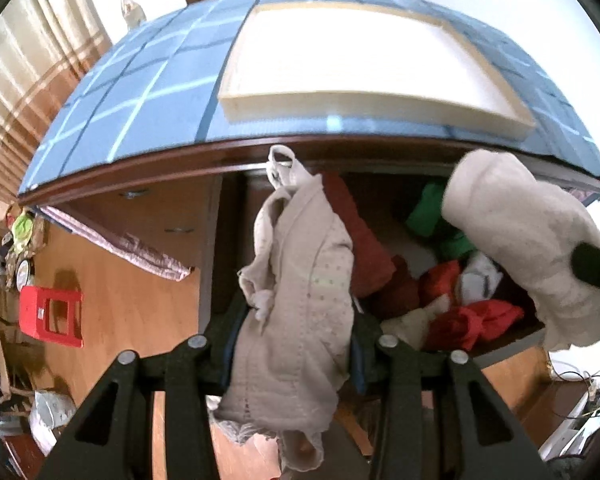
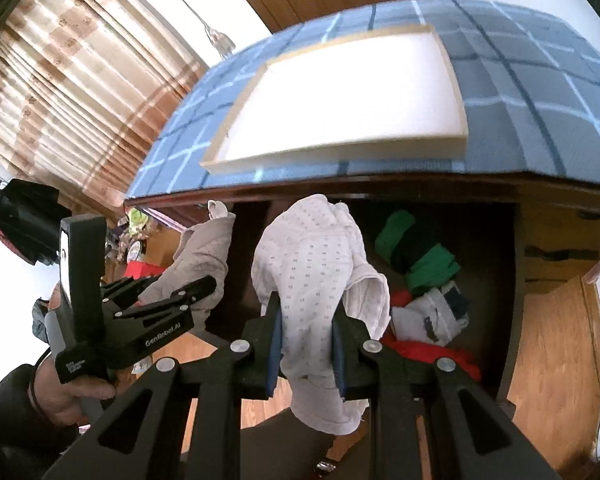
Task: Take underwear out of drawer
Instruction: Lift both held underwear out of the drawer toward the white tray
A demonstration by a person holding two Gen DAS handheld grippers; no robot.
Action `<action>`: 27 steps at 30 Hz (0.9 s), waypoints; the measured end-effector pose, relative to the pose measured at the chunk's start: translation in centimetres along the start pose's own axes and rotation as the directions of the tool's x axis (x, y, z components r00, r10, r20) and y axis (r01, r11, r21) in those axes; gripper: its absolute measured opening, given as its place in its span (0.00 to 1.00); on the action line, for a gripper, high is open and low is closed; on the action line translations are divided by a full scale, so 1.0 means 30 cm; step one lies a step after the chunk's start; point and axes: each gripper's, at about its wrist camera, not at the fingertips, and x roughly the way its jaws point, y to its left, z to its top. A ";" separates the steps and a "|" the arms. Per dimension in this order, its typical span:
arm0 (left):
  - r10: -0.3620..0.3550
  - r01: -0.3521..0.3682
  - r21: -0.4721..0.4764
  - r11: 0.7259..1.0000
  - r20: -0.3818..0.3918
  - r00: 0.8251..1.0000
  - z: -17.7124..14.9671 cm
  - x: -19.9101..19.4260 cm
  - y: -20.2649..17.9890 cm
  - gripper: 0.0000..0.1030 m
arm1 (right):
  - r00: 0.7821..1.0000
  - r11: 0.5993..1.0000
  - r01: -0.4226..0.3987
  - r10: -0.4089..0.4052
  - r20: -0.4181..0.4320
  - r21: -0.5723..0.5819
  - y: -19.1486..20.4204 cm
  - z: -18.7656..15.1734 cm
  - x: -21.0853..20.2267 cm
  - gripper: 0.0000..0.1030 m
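A beige dotted pair of underwear (image 1: 296, 280) is clamped between the blue pads of the left gripper (image 1: 294, 364) and hangs lifted in front of the open drawer (image 1: 512, 338), its lace hem drooping below the fingers. A second, white dotted pair of underwear (image 2: 312, 280) is pinched between the pads of the right gripper (image 2: 306, 350), also raised above the drawer opening. In the left wrist view that white pair is seen at right as a pale bundle w/ a black finger across it, part-blocking the drawer's right side. Inside the drawer a jumble of red garments (image 1: 472, 320), a green garment (image 2: 416, 256) and a grey-white piece (image 2: 436, 316) is left; much of it is hidden behind the two held pieces. Above, a blue checked tablecloth (image 1: 140, 92) is spread over the cabinet top, w/ a shallow cream tray (image 1: 364, 64) on it. A red stool (image 1: 52, 316) is seen on the wood floor at left, beside clutter too small to make out. Striped curtains (image 2: 60, 92) are seen behind. The tray's inside is washed out by glare.
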 end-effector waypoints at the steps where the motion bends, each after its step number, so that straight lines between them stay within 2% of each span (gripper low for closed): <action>1: -0.004 0.004 0.008 1.000 0.009 1.000 0.005 -0.020 -0.007 0.40 | 1.000 1.000 -0.003 0.003 0.010 0.000 0.002 0.000 -0.021 0.22; 9: -0.040 0.034 0.050 0.998 0.110 0.993 0.086 -0.178 -0.012 0.40 | 0.990 0.999 -0.037 0.038 0.139 -0.011 0.069 0.097 -0.144 0.22; 14: -0.063 0.058 0.036 0.998 0.176 0.982 0.194 -0.233 0.016 0.40 | 0.978 0.999 -0.035 0.038 0.207 -0.021 0.113 0.191 -0.174 0.22; 19: -0.061 0.052 0.042 0.998 0.237 0.970 0.317 -0.252 0.046 0.40 | 0.965 0.999 -0.023 0.033 0.260 -0.041 0.161 0.288 -0.159 0.22; 27: -0.042 0.029 0.050 0.998 0.270 0.962 0.508 -0.192 0.095 0.40 | 0.943 0.999 0.010 0.002 0.332 -0.035 0.203 0.484 -0.081 0.22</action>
